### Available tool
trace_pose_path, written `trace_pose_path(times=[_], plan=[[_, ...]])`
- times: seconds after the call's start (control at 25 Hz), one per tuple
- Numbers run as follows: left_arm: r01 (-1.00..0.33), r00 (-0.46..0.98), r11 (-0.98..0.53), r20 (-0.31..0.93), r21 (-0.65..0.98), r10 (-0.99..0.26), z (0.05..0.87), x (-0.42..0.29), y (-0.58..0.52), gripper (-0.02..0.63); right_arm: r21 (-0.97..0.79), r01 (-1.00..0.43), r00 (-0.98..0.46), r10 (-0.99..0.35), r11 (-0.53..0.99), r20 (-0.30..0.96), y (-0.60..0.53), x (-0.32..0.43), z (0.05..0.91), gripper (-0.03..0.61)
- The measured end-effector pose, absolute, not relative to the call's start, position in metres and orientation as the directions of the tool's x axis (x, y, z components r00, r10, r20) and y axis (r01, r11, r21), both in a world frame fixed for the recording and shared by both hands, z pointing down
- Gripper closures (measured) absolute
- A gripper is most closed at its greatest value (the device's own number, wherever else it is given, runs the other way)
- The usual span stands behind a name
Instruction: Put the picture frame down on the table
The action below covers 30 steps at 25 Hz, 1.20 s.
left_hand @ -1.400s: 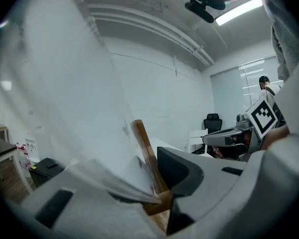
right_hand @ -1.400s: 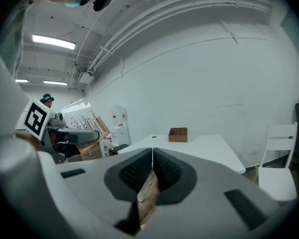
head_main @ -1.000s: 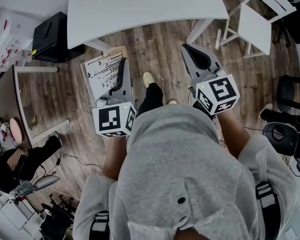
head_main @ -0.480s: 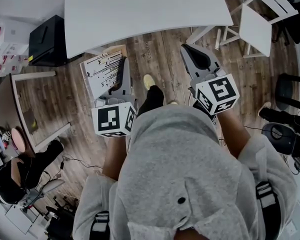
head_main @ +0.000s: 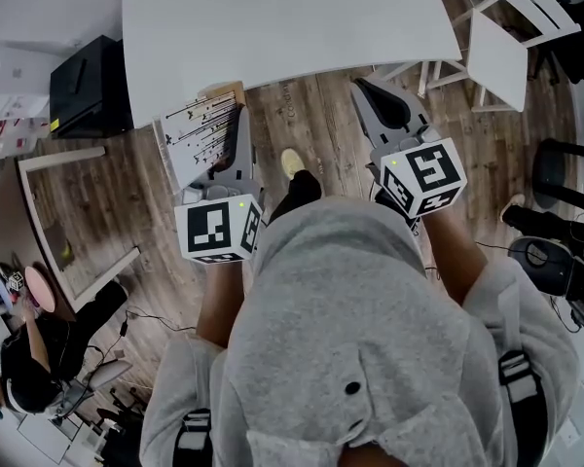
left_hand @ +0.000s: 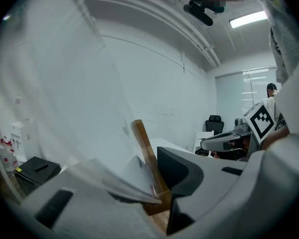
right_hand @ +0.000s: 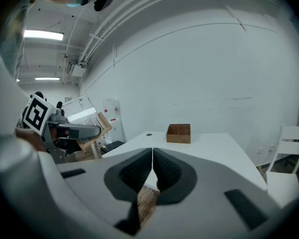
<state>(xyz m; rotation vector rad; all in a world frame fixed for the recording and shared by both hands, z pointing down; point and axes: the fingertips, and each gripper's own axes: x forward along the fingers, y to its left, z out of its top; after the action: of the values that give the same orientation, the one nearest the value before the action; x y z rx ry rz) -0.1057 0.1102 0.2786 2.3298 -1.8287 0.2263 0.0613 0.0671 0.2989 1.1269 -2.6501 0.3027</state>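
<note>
white bench (head_main: 292, 17) with a curved near edge, standing on a wood-plank floor (head_main: 316, 105). on its top, toward the wall: a small open wooden box (right_hand: 178, 133) divided into compartments, and near it a small dark round spot (right_hand: 148, 134).

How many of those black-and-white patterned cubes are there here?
2. One cube sits on the left gripper, holding the picture frame; the other cube on the right gripper. None appears hidden.
</note>
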Motion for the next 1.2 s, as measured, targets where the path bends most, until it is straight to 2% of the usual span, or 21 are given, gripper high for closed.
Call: trace_pose_path(times=[0.24,1.2], plan=[[-0.968,0.249,-0.24,0.223,0.067,-0.943,0.28,-0.151,0.07,0.517,-0.083,-0.732,-0.661,-0.676,0.676,0.325,0.029,0.016,0.299,0.552],[-0.945,0.326,-0.317,0.178,0.077,-0.928,0.285,-0.152,0.07,0.517,-0.031,-0.773,-0.612,-0.733,0.634,0.297,0.041,0.013,0.297,0.552]])
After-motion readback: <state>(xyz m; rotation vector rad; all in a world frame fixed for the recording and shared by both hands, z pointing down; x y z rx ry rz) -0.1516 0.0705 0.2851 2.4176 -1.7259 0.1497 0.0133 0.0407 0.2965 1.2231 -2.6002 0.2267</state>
